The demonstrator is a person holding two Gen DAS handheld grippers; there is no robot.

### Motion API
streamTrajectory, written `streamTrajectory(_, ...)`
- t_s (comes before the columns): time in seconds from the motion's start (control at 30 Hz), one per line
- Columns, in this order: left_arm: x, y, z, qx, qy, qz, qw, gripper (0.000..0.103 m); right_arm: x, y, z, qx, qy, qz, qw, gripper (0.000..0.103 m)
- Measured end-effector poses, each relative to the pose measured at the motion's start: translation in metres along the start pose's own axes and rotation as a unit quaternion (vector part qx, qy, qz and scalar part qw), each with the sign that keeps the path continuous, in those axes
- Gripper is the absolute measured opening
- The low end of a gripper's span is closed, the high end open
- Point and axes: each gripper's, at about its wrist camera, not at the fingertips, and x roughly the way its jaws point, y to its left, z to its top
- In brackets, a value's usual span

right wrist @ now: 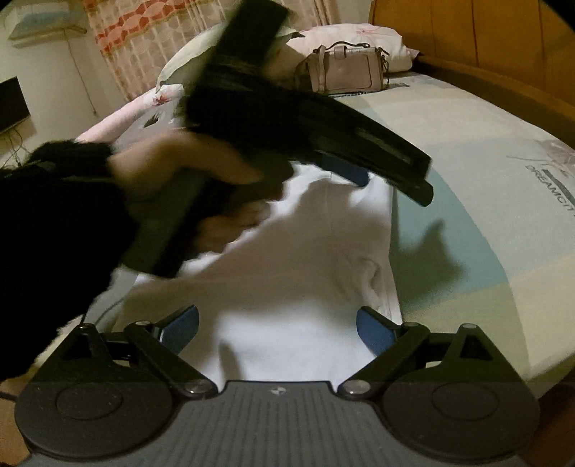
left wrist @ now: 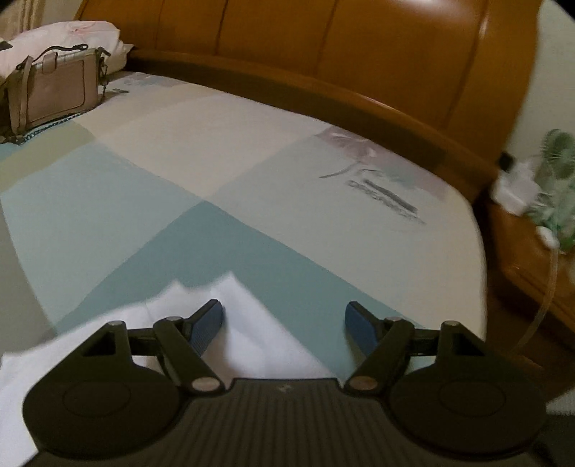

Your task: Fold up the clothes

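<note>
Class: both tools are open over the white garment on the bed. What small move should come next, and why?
Probably close the left tool on the white garment's far edge: its jaws are open, one finger already over the cloth. The right tool hangs open above the near part.

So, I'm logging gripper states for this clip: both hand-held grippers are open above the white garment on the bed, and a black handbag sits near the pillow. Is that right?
Not quite: the handbag is beige, not black, as the right wrist view shows. The rest holds: the left hand-held gripper and right hand-held gripper are both open above the white garment on the bed, and the bag sits near the pillow.
</note>
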Motion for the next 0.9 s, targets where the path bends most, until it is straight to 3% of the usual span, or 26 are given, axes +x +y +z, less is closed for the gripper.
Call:
streamTrajectory(0.13,-0.003,-0.002,0.011,0.007,-0.008,0.021,0.9997,0.075,-0.003,0.001,-0.002,-0.002,-0.003,0.003,1.0,0.097)
streamTrajectory(0.2,-0.018,0.001,0.012,0.011,-0.017,0.02,0.9996,0.075,-0.004,0.002,-0.003,-0.001,-0.005,0.007,1.0,0.097)
streamTrajectory(0.37,-0.071,0.009,0.002,0.034,-0.033,0.061,0.9971,0.077,-0.005,0.002,-0.002,-0.001,-0.01,0.01,1.0,0.097)
streamTrajectory(0.6,-0.133,0.013,-0.061,0.035,-0.011,0.115,0.9927,0.084,-0.012,0.006,0.0,-0.004,-0.016,0.002,1.0,0.097)
streamTrajectory(0.8,-0.136,0.014,-0.109,-0.017,0.012,0.091,0.9957,0.084,-0.018,0.016,0.0,-0.015,-0.007,-0.015,1.0,0.097)
streamTrajectory(0.9,-0.136,0.017,-0.121,-0.053,0.008,0.096,0.9939,0.085,-0.023,0.02,-0.002,-0.018,-0.006,-0.028,0.999,0.097)
